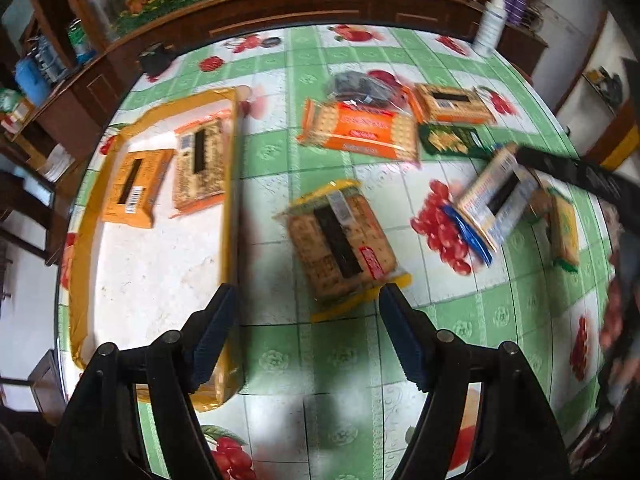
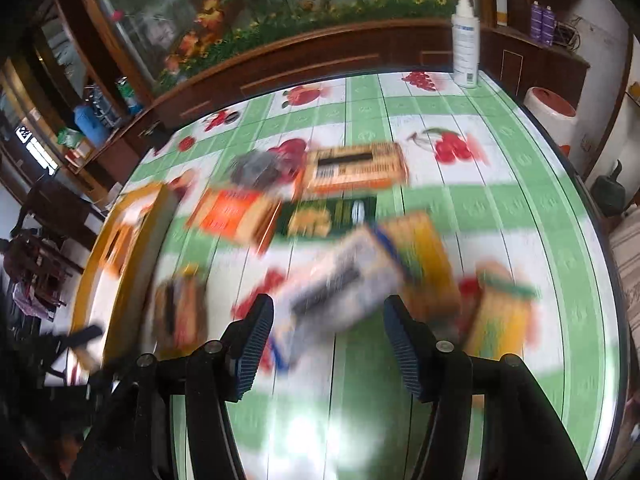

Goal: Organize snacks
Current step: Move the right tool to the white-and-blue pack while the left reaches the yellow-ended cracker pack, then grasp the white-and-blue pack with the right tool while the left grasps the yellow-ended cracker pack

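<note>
My left gripper [image 1: 310, 320] is open over the green checked tablecloth, with nothing between its fingers. Just ahead of it lies a brown cracker pack [image 1: 344, 248] with yellow ends. To its left is a yellow-rimmed tray [image 1: 230, 184] holding an orange pack [image 1: 132, 188] and a brown pack [image 1: 200, 164]. My right gripper [image 2: 330, 332] is shut on a white and blue pack [image 2: 340, 288], which is blurred in the right wrist view. The left wrist view shows that pack [image 1: 496, 196] tilted up off the table at the right.
Further back lie an orange cracker pack [image 1: 360, 130], a dark bag [image 1: 360, 84], an orange box [image 1: 452, 104] and a green pack [image 1: 452, 140]. A yellow pack [image 1: 564, 228] lies at the right. A white spray bottle [image 2: 466, 40] stands at the far corner.
</note>
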{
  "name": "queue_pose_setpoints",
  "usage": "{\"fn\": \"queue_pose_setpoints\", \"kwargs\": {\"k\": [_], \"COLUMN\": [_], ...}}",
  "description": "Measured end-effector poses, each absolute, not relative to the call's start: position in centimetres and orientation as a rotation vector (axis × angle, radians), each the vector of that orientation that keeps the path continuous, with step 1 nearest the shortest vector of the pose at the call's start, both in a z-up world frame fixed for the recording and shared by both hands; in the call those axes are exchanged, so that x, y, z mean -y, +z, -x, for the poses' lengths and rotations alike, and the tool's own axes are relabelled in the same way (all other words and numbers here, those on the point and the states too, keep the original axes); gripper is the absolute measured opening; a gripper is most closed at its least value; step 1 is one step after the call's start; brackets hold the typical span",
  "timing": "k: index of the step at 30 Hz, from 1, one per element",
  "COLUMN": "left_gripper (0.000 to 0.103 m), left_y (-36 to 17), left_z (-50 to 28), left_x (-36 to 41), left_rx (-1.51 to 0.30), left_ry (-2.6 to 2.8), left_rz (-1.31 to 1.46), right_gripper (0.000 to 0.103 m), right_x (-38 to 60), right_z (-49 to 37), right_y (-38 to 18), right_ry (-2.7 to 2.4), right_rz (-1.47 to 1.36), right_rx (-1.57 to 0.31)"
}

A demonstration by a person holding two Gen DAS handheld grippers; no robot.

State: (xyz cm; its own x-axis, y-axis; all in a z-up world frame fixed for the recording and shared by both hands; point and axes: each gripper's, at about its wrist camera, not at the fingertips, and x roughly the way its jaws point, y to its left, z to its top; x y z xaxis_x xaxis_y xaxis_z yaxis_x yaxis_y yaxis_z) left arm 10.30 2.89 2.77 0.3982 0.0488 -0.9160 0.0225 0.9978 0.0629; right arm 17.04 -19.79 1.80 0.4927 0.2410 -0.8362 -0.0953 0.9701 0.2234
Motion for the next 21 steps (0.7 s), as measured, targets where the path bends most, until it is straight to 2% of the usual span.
{"fn": "queue_pose_setpoints", "kwargs": {"k": [5, 8, 11, 21], "left_gripper": [0.073, 0.073, 0.073, 0.073], "left_y": [3.5, 3.7, 3.3, -0.5], "left_z": [-11.9, -13.4, -14.6, -17.0], "left_x": [-4.4, -4.9, -4.4, -1.9], "left_rx": [-1.158, -1.156, -1.161, -1.232], "left_ry": [0.115, 0.156, 0.176, 0.249], "left_rz": [-0.027, -0.002, -0.002, 0.047], "right_gripper": [0.059, 0.059, 0.056, 0.059], "right_x": [18.8, 17.1, 16.4, 18.2], "right_z": [-22.5, -22.8, -20.8, -12.2], "right_y": [-0.1, -1.5, -2.8, -2.2], "right_ry": [0.154, 0.179, 0.237, 0.384], "right_rz": [-0.104, -0.003, 0.052, 0.141], "right_rx": [-1.073, -1.116, -1.174, -1.236]}}
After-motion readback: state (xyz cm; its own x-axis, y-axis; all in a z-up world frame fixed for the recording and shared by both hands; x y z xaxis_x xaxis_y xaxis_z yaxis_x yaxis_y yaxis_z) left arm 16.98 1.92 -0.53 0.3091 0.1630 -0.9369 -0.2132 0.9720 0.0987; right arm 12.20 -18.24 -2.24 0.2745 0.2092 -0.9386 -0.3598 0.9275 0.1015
